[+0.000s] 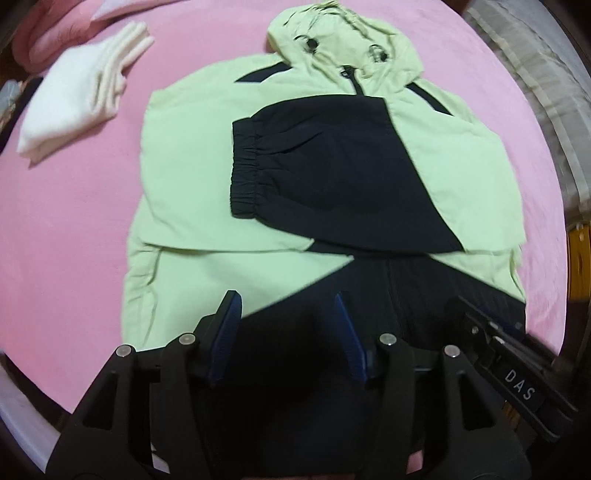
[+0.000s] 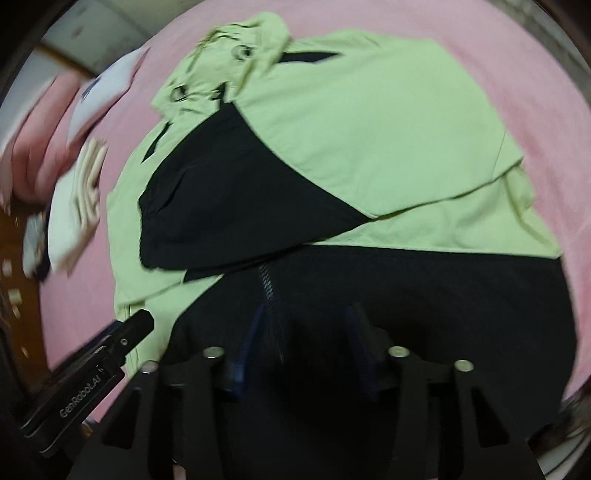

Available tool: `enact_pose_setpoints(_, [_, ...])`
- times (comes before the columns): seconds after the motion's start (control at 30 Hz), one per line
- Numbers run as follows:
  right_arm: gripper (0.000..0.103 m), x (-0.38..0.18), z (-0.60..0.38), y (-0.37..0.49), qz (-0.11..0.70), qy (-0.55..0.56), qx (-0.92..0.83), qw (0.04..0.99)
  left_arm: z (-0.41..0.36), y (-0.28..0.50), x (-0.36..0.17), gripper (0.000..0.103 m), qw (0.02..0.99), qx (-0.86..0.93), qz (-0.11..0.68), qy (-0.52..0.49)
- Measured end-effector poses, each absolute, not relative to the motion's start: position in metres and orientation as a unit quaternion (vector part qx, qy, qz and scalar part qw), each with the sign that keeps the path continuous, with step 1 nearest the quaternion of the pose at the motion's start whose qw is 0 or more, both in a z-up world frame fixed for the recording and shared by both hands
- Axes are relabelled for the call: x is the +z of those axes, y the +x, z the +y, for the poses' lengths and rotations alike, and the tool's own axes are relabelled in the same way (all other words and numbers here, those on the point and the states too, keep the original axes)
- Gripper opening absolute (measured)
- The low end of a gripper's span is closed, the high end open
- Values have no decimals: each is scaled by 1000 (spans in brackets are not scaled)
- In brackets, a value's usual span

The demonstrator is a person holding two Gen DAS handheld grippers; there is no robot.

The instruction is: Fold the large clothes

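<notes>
A light green and black hooded jacket (image 1: 184,177) lies flat on the pink bed, hood at the far end. Both sleeves are folded in across the chest; the black elastic cuff (image 1: 243,173) lies on top. It also shows in the right wrist view (image 2: 369,129). My left gripper (image 1: 286,306) is open over the jacket's black bottom hem, left of the zipper. My right gripper (image 2: 306,317) is open over the same black hem, by the zipper (image 2: 267,284). Neither holds cloth. Each gripper shows at the other view's edge.
A folded white garment (image 1: 74,92) lies at the far left on the pink bedsheet (image 1: 66,240). Pink pillows (image 1: 48,33) sit behind it. A quilted bed edge (image 1: 535,66) runs along the right. Wooden floor (image 2: 14,266) shows far left in the right wrist view.
</notes>
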State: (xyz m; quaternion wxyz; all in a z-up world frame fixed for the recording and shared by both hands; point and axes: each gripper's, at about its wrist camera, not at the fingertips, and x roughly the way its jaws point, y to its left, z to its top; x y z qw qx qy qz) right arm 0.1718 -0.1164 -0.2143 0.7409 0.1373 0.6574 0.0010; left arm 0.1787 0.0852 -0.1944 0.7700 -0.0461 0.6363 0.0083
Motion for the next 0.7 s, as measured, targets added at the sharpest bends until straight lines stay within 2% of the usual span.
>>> enact_pose_setpoints(0.07, [73, -193, -108, 175, 650, 111, 9, 752, 86, 172, -182, 56, 774, 3, 632, -38])
enact_pose_setpoints(0.13, [83, -172, -101, 169, 638, 86, 16, 765, 88, 166, -170, 67, 780, 2, 624, -36])
enact_pose_setpoints(0.17, [86, -163, -108, 168, 633, 79, 17, 770, 90, 161, -163, 69, 784, 1, 620, -37])
enact_pose_setpoints(0.33, [87, -124, -121, 151, 618, 52, 30, 784, 89, 137, -140, 69, 797, 2, 603, -39])
enact_pose_setpoints(0.53, [87, -114, -124, 134, 593, 54, 37, 803, 80, 101, -126, 69, 816, 14, 576, -45])
enact_pose_setpoints(0.7, [87, -114, -149, 101, 553, 107, 37, 826, 66, 53, -118, 69, 839, 25, 541, -48])
